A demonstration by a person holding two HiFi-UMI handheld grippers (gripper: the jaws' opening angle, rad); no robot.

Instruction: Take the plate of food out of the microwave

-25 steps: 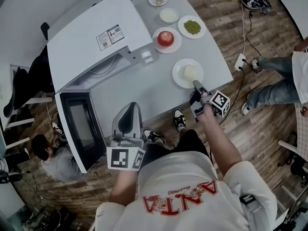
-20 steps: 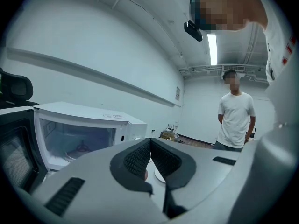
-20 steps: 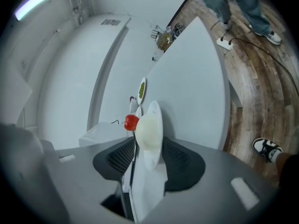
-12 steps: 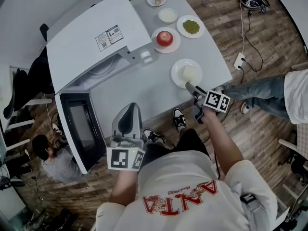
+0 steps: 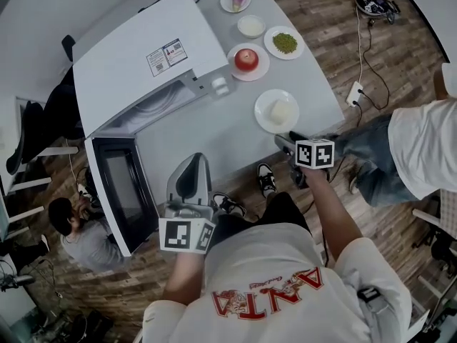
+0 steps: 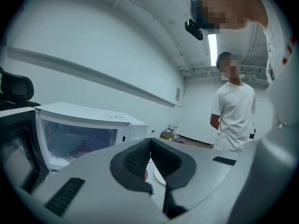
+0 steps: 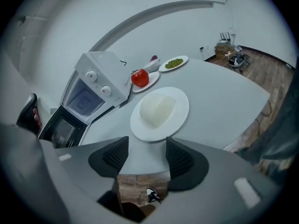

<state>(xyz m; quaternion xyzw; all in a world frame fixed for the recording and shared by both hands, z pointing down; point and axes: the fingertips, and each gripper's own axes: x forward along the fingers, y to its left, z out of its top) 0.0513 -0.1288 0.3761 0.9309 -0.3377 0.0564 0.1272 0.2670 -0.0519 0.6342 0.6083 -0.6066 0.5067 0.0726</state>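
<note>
The right gripper (image 7: 145,146) reaches forward on an outstretched arm, jaws wide apart and empty. The plate (image 7: 180,112) of food (image 7: 156,110) rests on the table (image 7: 219,111) just beyond its tips. The left gripper (image 6: 150,146), jaws together, is held near the chest.

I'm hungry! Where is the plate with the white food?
In the head view, the plate of white food sits on the table, right of the microwave, just beyond the open right gripper.
</note>
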